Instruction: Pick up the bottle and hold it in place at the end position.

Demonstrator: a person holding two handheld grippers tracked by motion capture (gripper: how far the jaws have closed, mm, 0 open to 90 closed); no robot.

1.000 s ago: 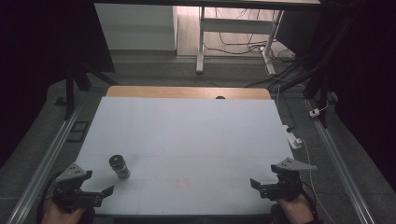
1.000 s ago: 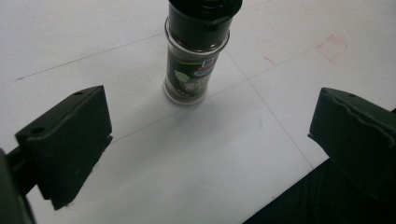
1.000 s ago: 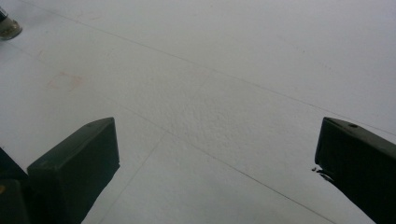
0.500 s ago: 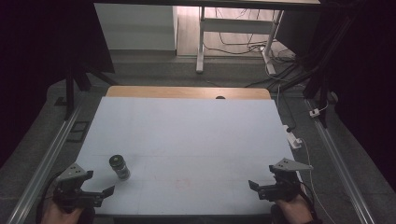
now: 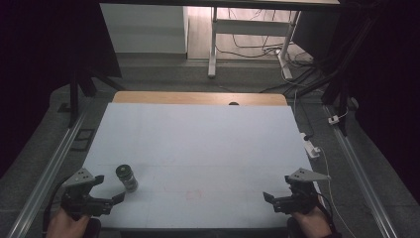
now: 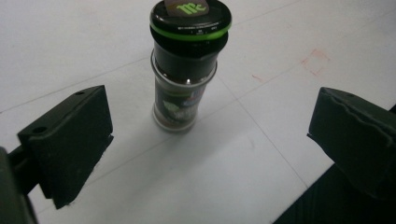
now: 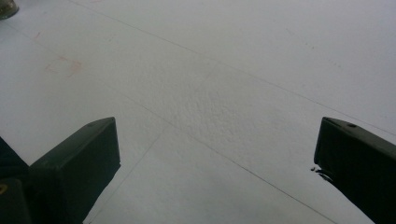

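A small spice jar [image 5: 127, 177] with a black lid and green ring stands upright on the white table top [image 5: 198, 144], near its front left. In the left gripper view the jar [image 6: 187, 70] is straight ahead, beyond the jaws and apart from them. My left gripper [image 5: 115, 198] is held at the front left corner, open, just short of the jar. My left gripper's jaws stand wide in its own view [image 6: 210, 149] with bare table between them. My right gripper [image 5: 270, 199] is at the front right, open, with bare white surface between its jaws [image 7: 215, 168].
A wooden strip [image 5: 198, 97] edges the table's far side. Metal rails [image 5: 54, 163] run along both sides. A white power strip [image 5: 311, 148] and cables lie off the right edge. Faint red marks [image 5: 192, 194] sit near the front centre.
Both grippers have barely shifted; the right one has drifted slightly left. The jar has not moved.
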